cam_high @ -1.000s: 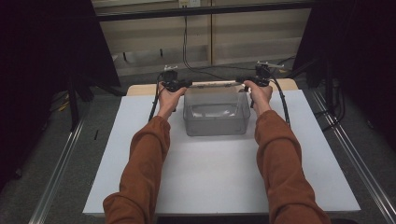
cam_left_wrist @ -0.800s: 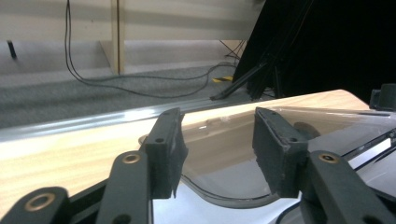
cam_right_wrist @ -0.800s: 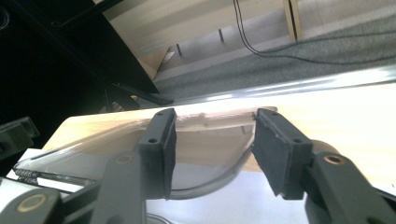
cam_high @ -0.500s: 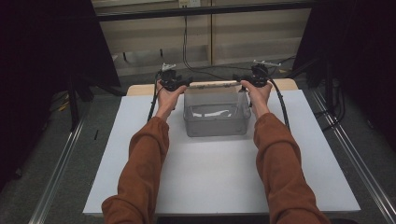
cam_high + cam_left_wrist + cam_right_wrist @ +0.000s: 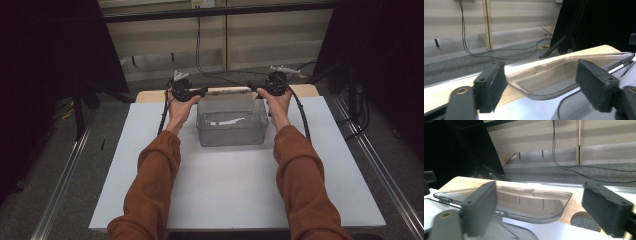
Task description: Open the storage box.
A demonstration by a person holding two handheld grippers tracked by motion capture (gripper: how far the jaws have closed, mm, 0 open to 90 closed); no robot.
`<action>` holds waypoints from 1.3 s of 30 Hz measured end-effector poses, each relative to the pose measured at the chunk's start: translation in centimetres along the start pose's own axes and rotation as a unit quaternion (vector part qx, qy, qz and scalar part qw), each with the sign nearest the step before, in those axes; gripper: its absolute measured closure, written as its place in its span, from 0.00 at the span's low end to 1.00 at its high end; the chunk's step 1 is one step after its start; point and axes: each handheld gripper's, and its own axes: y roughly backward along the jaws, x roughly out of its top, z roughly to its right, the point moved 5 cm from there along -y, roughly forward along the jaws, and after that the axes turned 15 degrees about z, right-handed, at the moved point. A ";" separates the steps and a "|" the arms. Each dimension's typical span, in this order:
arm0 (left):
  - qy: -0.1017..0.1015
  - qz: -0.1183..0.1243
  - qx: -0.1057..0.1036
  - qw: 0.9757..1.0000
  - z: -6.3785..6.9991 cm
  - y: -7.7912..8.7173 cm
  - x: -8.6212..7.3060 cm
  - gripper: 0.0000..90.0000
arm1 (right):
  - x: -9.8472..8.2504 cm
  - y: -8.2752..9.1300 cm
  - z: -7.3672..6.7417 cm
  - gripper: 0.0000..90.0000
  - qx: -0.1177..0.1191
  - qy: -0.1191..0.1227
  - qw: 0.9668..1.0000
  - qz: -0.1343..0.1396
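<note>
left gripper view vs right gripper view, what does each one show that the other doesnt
The left gripper view alone shows a yellow-and-black object lying on the grey floor beyond the table. The right gripper view alone shows a hinge along the clear lid's edge and a round hole in the wooden tabletop. Both show their own tool's two black jaws set apart, the open clear lid with its rounded corner between them, and black cables trailing across the floor.

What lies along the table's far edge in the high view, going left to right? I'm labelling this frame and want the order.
left hand with the left gripper → clear plastic bin → right gripper in the right hand
</note>
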 end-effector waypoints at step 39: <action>-0.041 0.083 -0.055 0.994 3.2 5.7 0.7 0.03 | 0.4 5.6 -2.7 0.01 0.005 0.111 0.990 0.089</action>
